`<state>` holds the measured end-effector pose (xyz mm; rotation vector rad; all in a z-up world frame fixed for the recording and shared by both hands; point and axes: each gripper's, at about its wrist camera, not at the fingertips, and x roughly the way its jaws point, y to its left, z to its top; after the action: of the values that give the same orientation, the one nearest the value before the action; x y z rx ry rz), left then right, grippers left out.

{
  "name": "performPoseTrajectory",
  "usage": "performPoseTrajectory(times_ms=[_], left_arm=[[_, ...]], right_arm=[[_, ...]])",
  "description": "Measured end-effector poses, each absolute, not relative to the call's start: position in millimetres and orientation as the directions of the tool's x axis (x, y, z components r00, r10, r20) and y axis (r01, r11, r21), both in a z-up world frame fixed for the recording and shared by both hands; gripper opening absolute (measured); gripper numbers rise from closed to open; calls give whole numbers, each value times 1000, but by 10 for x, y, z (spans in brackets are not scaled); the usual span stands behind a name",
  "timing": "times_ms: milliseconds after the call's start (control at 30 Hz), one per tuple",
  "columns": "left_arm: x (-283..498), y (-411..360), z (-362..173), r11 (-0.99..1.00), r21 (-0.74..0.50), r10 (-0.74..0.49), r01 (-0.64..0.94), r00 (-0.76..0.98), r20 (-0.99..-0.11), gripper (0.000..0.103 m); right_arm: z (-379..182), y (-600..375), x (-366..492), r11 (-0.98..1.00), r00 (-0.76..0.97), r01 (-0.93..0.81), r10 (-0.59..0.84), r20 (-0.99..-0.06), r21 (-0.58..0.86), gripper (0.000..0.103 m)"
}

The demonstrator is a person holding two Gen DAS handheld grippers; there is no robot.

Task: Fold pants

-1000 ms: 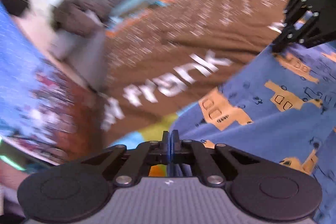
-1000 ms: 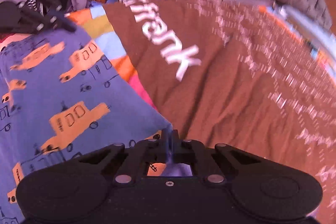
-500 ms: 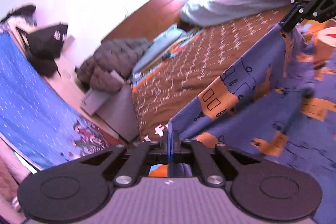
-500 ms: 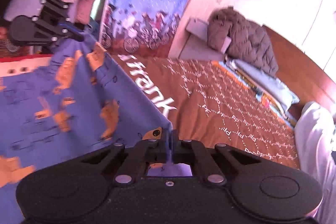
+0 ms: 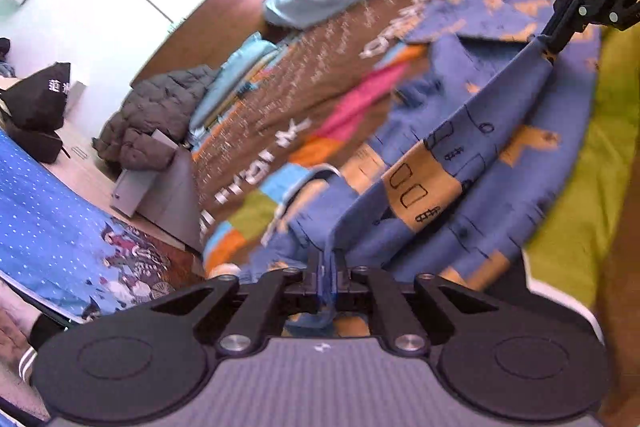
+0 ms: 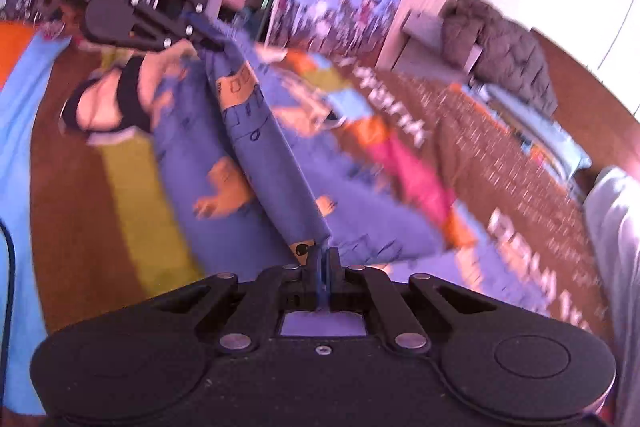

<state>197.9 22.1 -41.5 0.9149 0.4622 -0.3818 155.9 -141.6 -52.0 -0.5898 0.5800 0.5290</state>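
Altogether, one pair of blue pants (image 5: 472, 147) printed with orange vehicles and two black grippers are counted in the left wrist view. Blue cloth is pinched between the closed jaws of the left gripper (image 5: 326, 267) at the bottom centre, and from there a taut band of the pants is stretched up and to the right to the right gripper (image 5: 558, 41), whose tip is clamped on the far end. The rest of the pants is draped below this band on the patchwork bedspread (image 5: 348, 107). One grey puffer jacket (image 5: 156, 119) and one black bag (image 5: 38, 101) are seen on the left.

Next, in the right wrist view, the same single pair of pants (image 6: 264, 155) is seen directly ahead of the right gripper (image 6: 322, 259), whose jaws are closed on a blue fold. The stretched band is carried up and to the left to the left gripper (image 6: 204, 41), also closed on the cloth. One sandalled foot (image 6: 108, 103) is visible just beside the lower part of the pants.
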Motion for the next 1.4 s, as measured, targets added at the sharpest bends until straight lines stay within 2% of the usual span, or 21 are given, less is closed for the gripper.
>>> performPoseTrajectory(times_ms=[33,100,167,267,333,367,467,633,833,933,967,1000,1067,1100,1133,1167,1233,1300,1400], left_arm=[[1961,220,-441,553,669,-116,496,841,-528,13],[1926,243,-448,552,670,-115,497,841,-529,43],[1854,281,-436,544,667,-140,510,838,-527,53],[1796,286,-448,513,666,-153,541,822,-549,50],[1838,286,-472,500,654,-150,567,801,-580,28],[1852,295,-488,501,643,-145,579,788,-598,10],[1826,341,-465,500,622,-158,602,770,-618,4],[1738,408,-428,483,607,-167,631,747,-643,3],[1714,296,-592,453,608,-125,652,721,-681,5],[1717,302,-508,499,560,-128,661,695,-707,18],[1718,307,-453,521,531,-136,668,679,-721,37],[1700,309,-399,545,504,-151,670,670,-727,59],[1616,272,-269,601,459,-192,654,676,-711,74],[1577,227,-198,628,432,-219,647,679,-700,80],[1552,171,-141,654,401,-244,641,680,-691,84],[1530,92,-86,688,355,-277,633,681,-678,90],[1525,-84,-27,743,246,-350,623,674,-651,91],[1579,-294,-29,768,107,-434,631,637,-637,92],[1740,-671,-93,775,-49,-523,630,596,-609,92]], right_arm=[[-573,-1404,1535,713,716,-603,287,-637,-357,0],[-623,-1387,1527,720,718,-597,282,-636,-355,0],[-628,-1383,1523,725,719,-595,286,-634,-347,0],[-632,-1385,1524,721,721,-596,289,-630,-353,0],[-640,-1382,1514,722,723,-595,288,-628,-354,0],[-649,-1386,1513,722,725,-593,286,-626,-356,0],[-646,-1417,1469,719,736,-587,285,-614,-371,0],[-562,-1410,1291,685,751,-594,287,-595,-421,0],[-752,-1362,1278,665,711,-625,269,-649,-409,0],[-730,-1391,1297,677,699,-629,277,-659,-382,4],[-700,-1423,1293,687,697,-626,282,-660,-368,6],[-663,-1459,1285,697,695,-623,285,-660,-355,11],[-584,-1568,1237,726,705,-597,271,-655,-342,30],[-541,-1635,1198,744,716,-577,261,-648,-338,44],[-508,-1707,1148,763,724,-556,248,-644,-331,54],[-471,-1790,1104,786,732,-526,224,-644,-324,59],[-422,-1975,1018,832,750,-453,162,-641,-320,81],[-389,-2184,948,880,764,-362,90,-639,-308,96],[-386,-2575,847,952,777,-199,7,-629,-235,101]])
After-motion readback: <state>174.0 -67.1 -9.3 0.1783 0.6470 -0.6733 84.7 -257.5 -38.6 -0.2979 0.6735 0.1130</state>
